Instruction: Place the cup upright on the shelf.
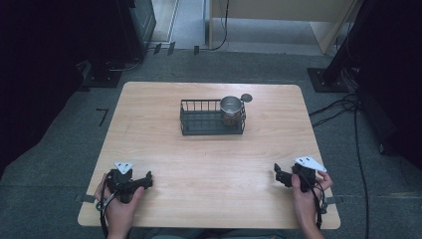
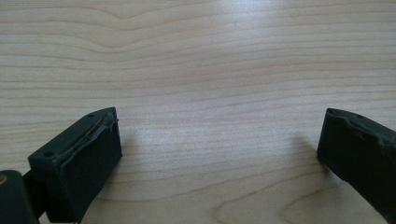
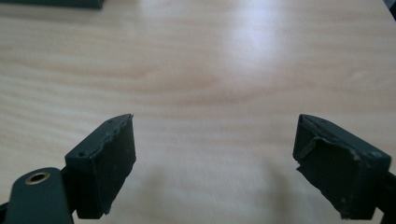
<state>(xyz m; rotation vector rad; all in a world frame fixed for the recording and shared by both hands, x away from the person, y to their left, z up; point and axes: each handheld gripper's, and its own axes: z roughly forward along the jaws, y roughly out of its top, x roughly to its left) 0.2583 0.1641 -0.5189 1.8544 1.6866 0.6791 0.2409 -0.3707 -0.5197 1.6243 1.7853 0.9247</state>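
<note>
Metal cup (image 1: pixel 230 109) stands upright in the right end of the wire basket (image 1: pixel 199 124). Left gripper (image 1: pixel 144 182) and right gripper (image 1: pixel 279 175) sit well short of the basket, jaws apart, empty (placement looks done; nothing visibly left).

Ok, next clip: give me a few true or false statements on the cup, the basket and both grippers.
1. The cup stands upright in the right end of the basket. True.
2. The left gripper is shut on the cup. False: its jaws are open, with bare table between them.
3. The right gripper is open. True.
4. The basket sits at the near edge, between the hands. False: it sits toward the far side, apart from both grippers.
5. A small round disc lies just outside the basket. True.
</note>
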